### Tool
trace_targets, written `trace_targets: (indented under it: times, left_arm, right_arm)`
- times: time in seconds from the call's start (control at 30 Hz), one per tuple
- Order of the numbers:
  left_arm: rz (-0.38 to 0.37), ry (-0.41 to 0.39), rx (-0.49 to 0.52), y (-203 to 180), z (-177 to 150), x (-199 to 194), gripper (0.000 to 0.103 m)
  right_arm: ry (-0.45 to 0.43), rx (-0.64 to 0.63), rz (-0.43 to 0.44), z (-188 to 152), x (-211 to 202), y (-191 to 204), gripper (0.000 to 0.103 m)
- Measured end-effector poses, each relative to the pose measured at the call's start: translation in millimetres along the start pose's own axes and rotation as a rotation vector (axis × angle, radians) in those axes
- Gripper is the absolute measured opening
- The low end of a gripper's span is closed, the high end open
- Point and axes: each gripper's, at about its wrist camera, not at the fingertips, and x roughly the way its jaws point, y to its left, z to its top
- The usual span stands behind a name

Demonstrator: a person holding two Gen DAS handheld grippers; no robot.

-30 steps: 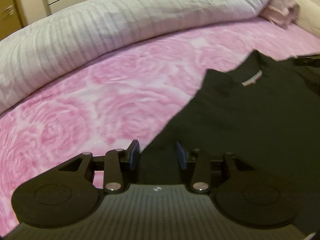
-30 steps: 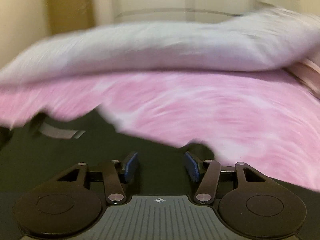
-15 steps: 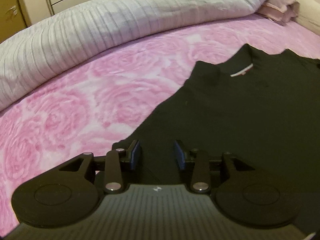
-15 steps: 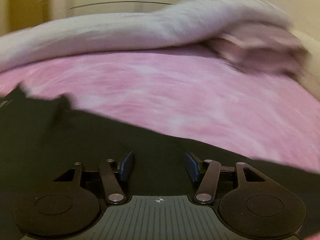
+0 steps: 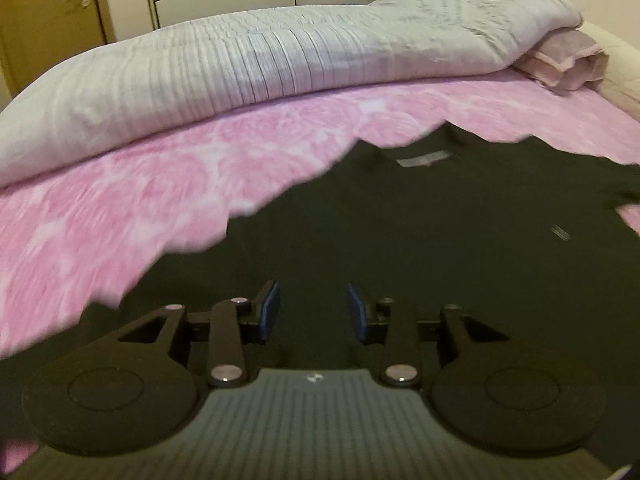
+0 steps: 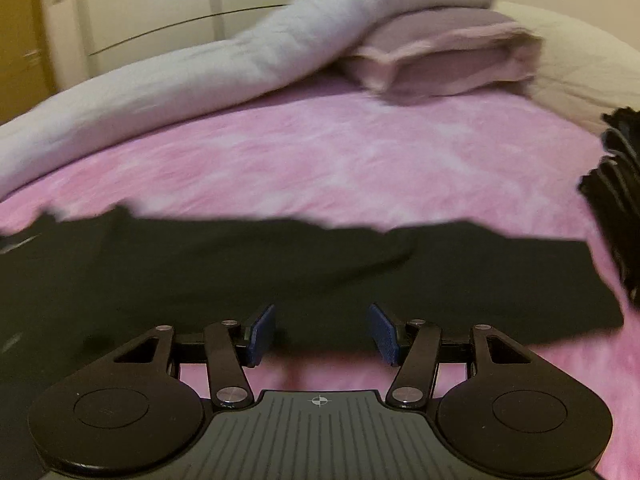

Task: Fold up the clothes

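The black shirt (image 5: 420, 232) lies spread flat on the pink rose-patterned bed (image 5: 160, 200). Left tongs (image 5: 313, 310) hang apart above its cloth, holding nothing; right tongs (image 6: 322, 332) likewise gape over its near edge. Its collar with a pale label (image 5: 424, 158) points toward the grey duvet (image 5: 280, 52).
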Motion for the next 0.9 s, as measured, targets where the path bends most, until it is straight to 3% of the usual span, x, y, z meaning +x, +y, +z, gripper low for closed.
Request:
trace_targets:
  times: [0.17, 0.33, 0.43, 0.6, 0.73, 0.9]
  left_arm:
    - [0.010, 0.008, -0.036, -32, -73, -93, 0.044]
    - [-0.047, 0.047, -0.070, -63, -152, -149, 0.045]
    - [-0.069, 0.088, -0.051, -80, -193, -166, 0.044]
    - [-0.040, 0.138, 0.031, -102, -252, -190, 0.044]
    - [-0.028, 0.110, 0.030, -100, -273, -218, 0.044]
    - [0.078, 0.072, 0.241, -121, -290, -227, 0.044]
  right_arm:
    - [0.045, -0.120, 0.232, -54, -84, 66, 0.057]
    - [0.104, -0.253, 0.393, -126, -155, 116, 0.058]
    - [0.146, -0.322, 0.398, -166, -177, 130, 0.058]
    - [0.202, -0.364, 0.327, -212, -197, 123, 0.058]
    - [0.229, -0.356, 0.280, -221, -217, 113, 0.058]
    - [0.153, -0.307, 0.285, -221, -247, 108, 0.058]
